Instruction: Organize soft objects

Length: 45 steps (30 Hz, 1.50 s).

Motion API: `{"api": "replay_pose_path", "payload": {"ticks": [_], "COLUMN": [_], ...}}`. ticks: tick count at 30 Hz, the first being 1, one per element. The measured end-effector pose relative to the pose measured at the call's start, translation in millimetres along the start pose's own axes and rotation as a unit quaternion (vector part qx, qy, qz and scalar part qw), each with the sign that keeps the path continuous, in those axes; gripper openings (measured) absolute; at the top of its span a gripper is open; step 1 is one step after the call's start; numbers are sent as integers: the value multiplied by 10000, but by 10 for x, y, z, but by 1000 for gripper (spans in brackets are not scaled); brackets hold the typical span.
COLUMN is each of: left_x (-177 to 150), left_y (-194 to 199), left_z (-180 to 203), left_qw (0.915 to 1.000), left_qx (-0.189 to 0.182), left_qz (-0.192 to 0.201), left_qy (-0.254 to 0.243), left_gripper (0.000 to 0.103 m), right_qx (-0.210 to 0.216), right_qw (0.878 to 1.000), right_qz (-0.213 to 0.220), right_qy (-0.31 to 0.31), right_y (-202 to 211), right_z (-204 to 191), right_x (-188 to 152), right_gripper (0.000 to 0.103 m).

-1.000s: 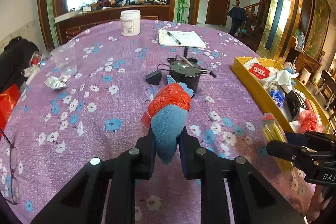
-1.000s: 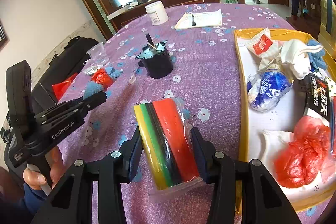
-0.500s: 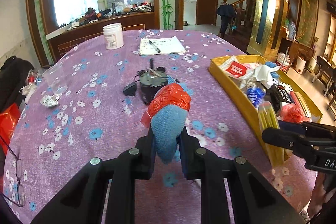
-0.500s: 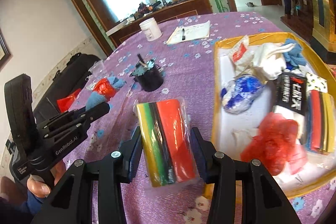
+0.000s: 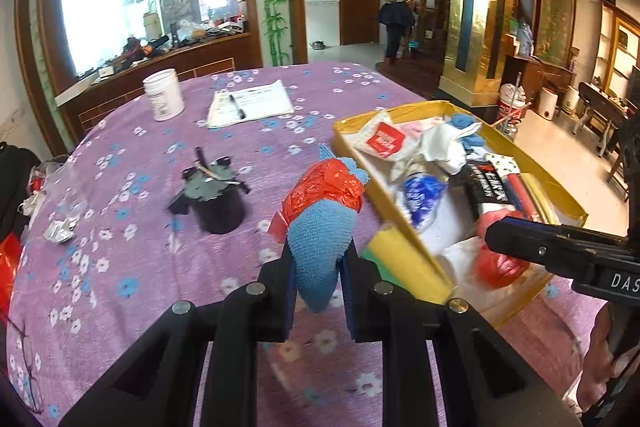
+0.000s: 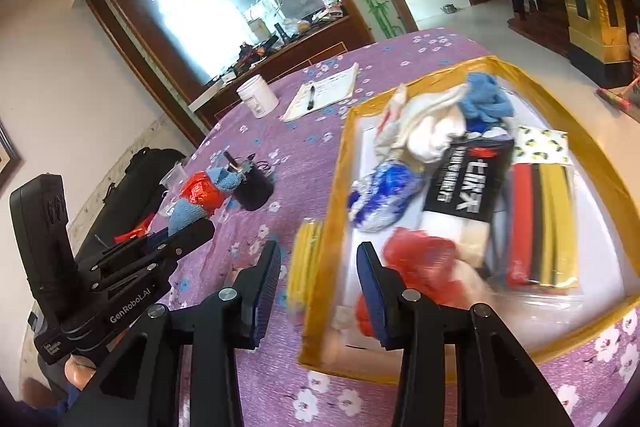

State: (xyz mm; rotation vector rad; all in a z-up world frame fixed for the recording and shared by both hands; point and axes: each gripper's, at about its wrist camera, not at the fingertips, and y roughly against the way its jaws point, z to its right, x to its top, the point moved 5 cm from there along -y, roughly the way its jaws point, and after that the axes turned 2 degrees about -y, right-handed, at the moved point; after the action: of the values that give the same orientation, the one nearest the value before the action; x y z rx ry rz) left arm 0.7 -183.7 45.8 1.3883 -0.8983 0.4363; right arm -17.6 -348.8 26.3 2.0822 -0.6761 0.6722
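My left gripper [image 5: 318, 279] is shut on a blue knitted cloth wrapped in red plastic [image 5: 320, 227], held above the purple flowered tablecloth just left of the yellow tray [image 5: 404, 227]. The cloth also shows in the right wrist view [image 6: 198, 197]. My right gripper [image 6: 318, 287] is open and empty above the tray's near left rim [image 6: 332, 195]. The striped pack in clear plastic [image 6: 304, 267] stands blurred against the outside of that rim, between my fingers; it also shows in the left wrist view [image 5: 404, 267].
The tray holds a white cloth [image 6: 428, 127], a blue cloth [image 6: 486, 99], a blue-white bag [image 6: 384, 195], a black packet [image 6: 468, 183], a red bag [image 6: 424, 255] and a second striped pack [image 6: 544, 223]. A black cup [image 5: 218, 205], white jar [image 5: 163, 99] and notepad [image 5: 250, 103] stand on the table.
My right gripper has opened and let go of the striped pack, which now lies at the tray's left rim. Both grippers have moved right toward the tray; the left still holds the cloth.
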Motion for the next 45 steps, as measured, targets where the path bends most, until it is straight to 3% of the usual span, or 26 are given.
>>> {"api": "replay_pose_path", "payload": {"ticks": [4, 12, 19, 26, 29, 30, 32, 33, 37, 40, 45], "left_x": [12, -90, -188, -289, -321, -328, -347, -353, -394, -414, -436], "left_y": [-10, 13, 73, 103, 114, 119, 130, 131, 146, 133, 116], "left_z": [-25, -352, -649, -903, -977, -997, -1047, -1057, -1120, -1153, -1178], "left_qw": [10000, 9993, 9981, 9962, 9955, 9953, 9948, 9946, 9942, 9938, 9936], "left_qx": [16, 105, 131, 174, 187, 186, 197, 199, 197, 172, 137], "left_qz": [-6, -50, -15, -40, -26, -23, -17, -21, -6, -14, -19], "left_qy": [36, 344, 608, 858, 927, 947, 1002, 1014, 1055, 1097, 1124], "left_gripper": [18, 18, 18, 18, 18, 18, 18, 18, 18, 18, 18], "right_qx": [63, -614, -1135, -1860, -1610, -1363, -419, -244, -793, -775, -778], "right_qw": [9991, 9889, 9785, 9525, 9537, 9589, 9716, 9744, 9740, 9780, 9686], "right_qz": [-145, -704, -667, -439, -556, -607, -919, -992, -798, -1014, -1198], "right_qy": [388, 1155, 1587, 2370, 2478, 2412, 2139, 2002, 1968, 1648, 2037], "right_y": [-32, -523, -666, -726, -756, -749, -722, -706, -672, -735, -927], "right_z": [-152, -412, -590, -817, -968, -1010, -1113, -1119, -976, -863, -1043], "right_x": [-50, -241, -315, -394, -473, -480, -494, -478, -352, -339, -440], "right_gripper": [44, 44, 46, 46, 51, 52, 51, 51, 51, 51, 63]}}
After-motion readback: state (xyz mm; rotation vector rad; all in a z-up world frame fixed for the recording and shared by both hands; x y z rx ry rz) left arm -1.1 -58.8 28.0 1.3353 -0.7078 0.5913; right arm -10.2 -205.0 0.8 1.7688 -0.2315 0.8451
